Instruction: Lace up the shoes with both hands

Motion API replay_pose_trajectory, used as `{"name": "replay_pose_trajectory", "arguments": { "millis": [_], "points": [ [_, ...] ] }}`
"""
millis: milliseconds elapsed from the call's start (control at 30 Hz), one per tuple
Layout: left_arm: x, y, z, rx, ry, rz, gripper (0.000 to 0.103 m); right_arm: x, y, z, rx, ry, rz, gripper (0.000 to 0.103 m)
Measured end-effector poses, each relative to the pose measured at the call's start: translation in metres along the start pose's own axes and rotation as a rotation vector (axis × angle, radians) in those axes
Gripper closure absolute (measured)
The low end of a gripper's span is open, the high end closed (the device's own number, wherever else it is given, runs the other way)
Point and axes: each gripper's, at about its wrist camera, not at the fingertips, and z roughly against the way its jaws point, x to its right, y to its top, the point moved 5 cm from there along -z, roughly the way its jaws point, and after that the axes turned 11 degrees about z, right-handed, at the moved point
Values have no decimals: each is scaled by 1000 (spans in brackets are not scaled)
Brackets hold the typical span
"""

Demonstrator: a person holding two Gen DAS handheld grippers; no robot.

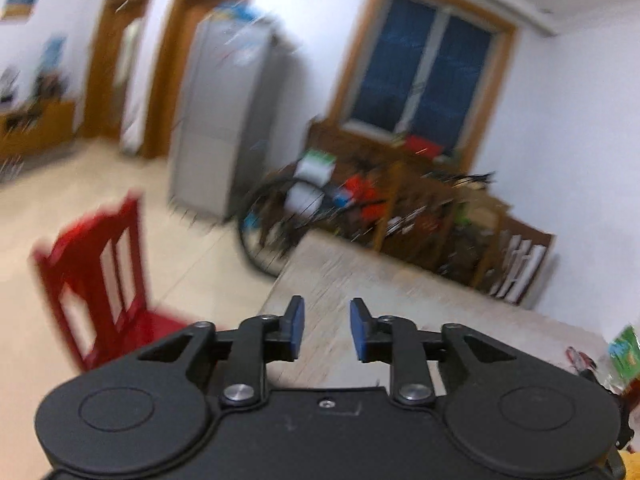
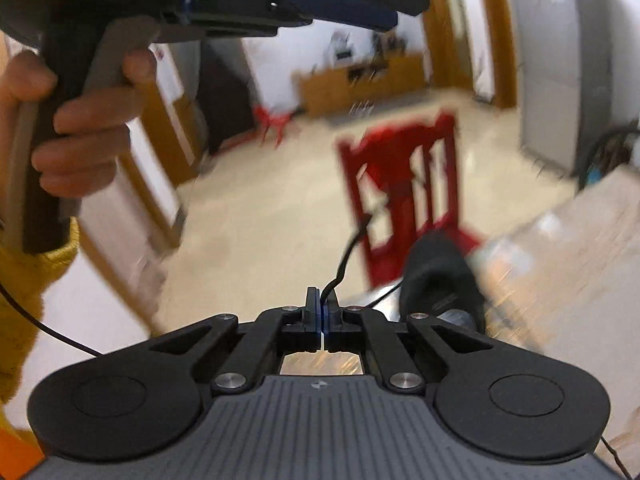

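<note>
In the right wrist view my right gripper [image 2: 322, 300] is shut on a thin black lace [image 2: 346, 252], whose free end curls up and away from the pads. The lace also runs right toward a black shoe [image 2: 436, 276], blurred, at the near edge of the pale table [image 2: 580, 240]. My left gripper [image 2: 384, 8] hangs high at the top of that view, held by a hand [image 2: 80, 128] in a yellow sleeve. In the left wrist view my left gripper [image 1: 327, 308] stands open over the table [image 1: 360, 272] with nothing between its blue pads. No shoe shows there.
A red chair [image 1: 96, 280] [image 2: 404, 184] stands on the tiled floor beside the table. A grey fridge [image 1: 224, 120], a bicycle [image 1: 280, 216] and cluttered wooden furniture [image 1: 440, 216] line the far wall. Colourful packets [image 1: 624, 352] lie at the table's right edge.
</note>
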Motion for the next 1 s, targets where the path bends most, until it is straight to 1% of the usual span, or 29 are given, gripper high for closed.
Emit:
{"name": "replay_pose_trajectory", "arguments": {
  "millis": [33,67,100,133,167,200,233,267,300,367,400,433,467,500,567,633,667,733,767,833,900,933,967,1000],
  "points": [
    [-15,-8,0,-18,29,37,74,-9,-5,-7,-40,3,34,99],
    [-27,-17,-2,-40,48,67,70,-20,-10,-10,-82,-14,86,97],
    [-38,-26,-5,-63,65,98,67,-30,-14,-6,-105,-39,139,95],
    [-46,-33,-12,-91,77,129,64,-34,-17,3,-109,-68,180,87],
    [-54,-44,-19,-125,89,159,64,-37,-20,14,-101,-102,197,72],
    [-61,-53,-26,-159,93,179,64,-36,-22,25,-91,-141,184,66],
    [-62,-60,-33,-191,92,185,64,-25,-24,37,-84,-186,139,57],
    [-63,-66,-39,-219,90,189,64,-9,-31,49,-82,-234,75,57],
    [-59,-69,-44,-235,79,171,64,6,-37,61,-80,-282,11,57],
    [-42,-71,-57,-252,65,100,59,39,-54,81,-88,-378,-136,57],
    [-34,-71,-62,-254,59,64,57,53,-65,88,-92,-443,-189,57],
    [-25,-70,-66,-256,52,30,54,65,-77,96,-107,-526,-193,57],
    [-18,-70,-70,-260,35,6,50,74,-90,102,-134,-615,-156,57],
    [-14,-71,-74,-268,21,-7,47,80,-102,106,-174,-688,-109,57],
    [-8,-77,-81,-283,7,-28,46,92,-128,102,-306,-778,14,57],
    [-7,-81,-90,-301,4,-45,46,107,-152,96,-404,-815,107,57],
    [-8,-83,-91,-304,5,-51,46,115,-162,94,-443,-829,134,57],
    [-9,-87,-94,-312,6,-64,46,132,-177,91,-495,-848,126,57],
    [-9,-88,-93,-315,4,-70,46,143,-183,90,-520,-864,97,61],
    [-9,-90,-91,-321,1,-70,46,167,-195,89,-557,-910,13,64],
    [-13,-92,-90,-327,1,-62,46,181,-200,95,-538,-969,-82,66],
    [-16,-92,-90,-327,4,-55,46,193,-201,99,-521,-986,-150,73],
    [-18,-92,-90,-328,8,-49,45,205,-202,102,-496,-988,-228,99],
    [-21,-91,-89,-328,10,-42,46,217,-200,104,-459,-986,-325,102]
  ]
}}
